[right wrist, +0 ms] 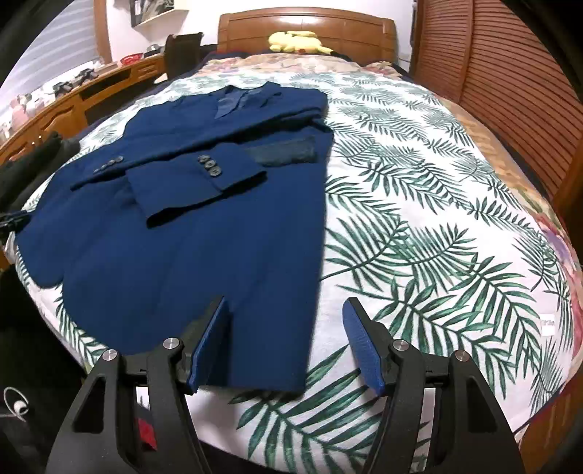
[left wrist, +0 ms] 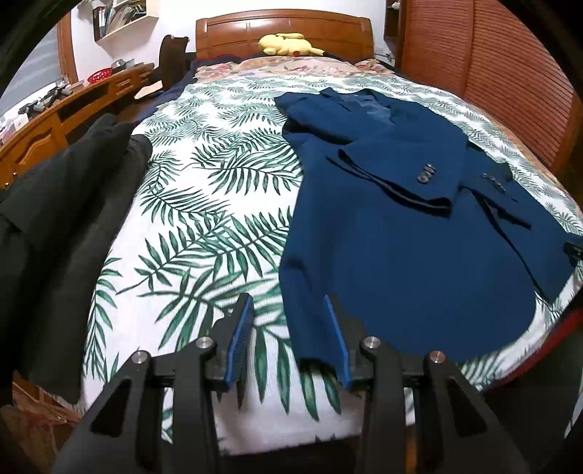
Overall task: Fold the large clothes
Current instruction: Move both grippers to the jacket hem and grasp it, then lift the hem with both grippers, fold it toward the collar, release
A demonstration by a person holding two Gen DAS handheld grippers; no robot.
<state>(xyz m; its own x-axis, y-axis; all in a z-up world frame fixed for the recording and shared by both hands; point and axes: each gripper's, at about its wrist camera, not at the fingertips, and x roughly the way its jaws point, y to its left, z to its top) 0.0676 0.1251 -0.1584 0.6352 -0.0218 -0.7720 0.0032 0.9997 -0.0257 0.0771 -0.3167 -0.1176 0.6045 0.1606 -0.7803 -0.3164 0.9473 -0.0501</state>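
A dark blue blazer (left wrist: 400, 248) (right wrist: 189, 248) lies flat on the leaf-print bed cover (left wrist: 204, 218) (right wrist: 437, 226), collar toward the headboard. Both sleeves are folded across its front, and the cuff buttons (left wrist: 426, 174) (right wrist: 209, 166) show. My left gripper (left wrist: 288, 299) hovers at the blazer's near left hem corner. Its jaws stand apart, the blue pads (left wrist: 238, 346) touch nothing, and the corner lies below the gap. My right gripper (right wrist: 285, 299) is open wide over the near right hem corner, with its left finger above the cloth and its right finger above the cover.
A black garment (left wrist: 73, 226) is draped over the bed's left edge. A yellow plush toy (left wrist: 288, 44) (right wrist: 298, 41) rests by the wooden headboard (left wrist: 284, 32). A wooden desk (left wrist: 73, 105) runs along the left and a slatted wooden wardrobe (left wrist: 510, 73) (right wrist: 510, 73) stands on the right.
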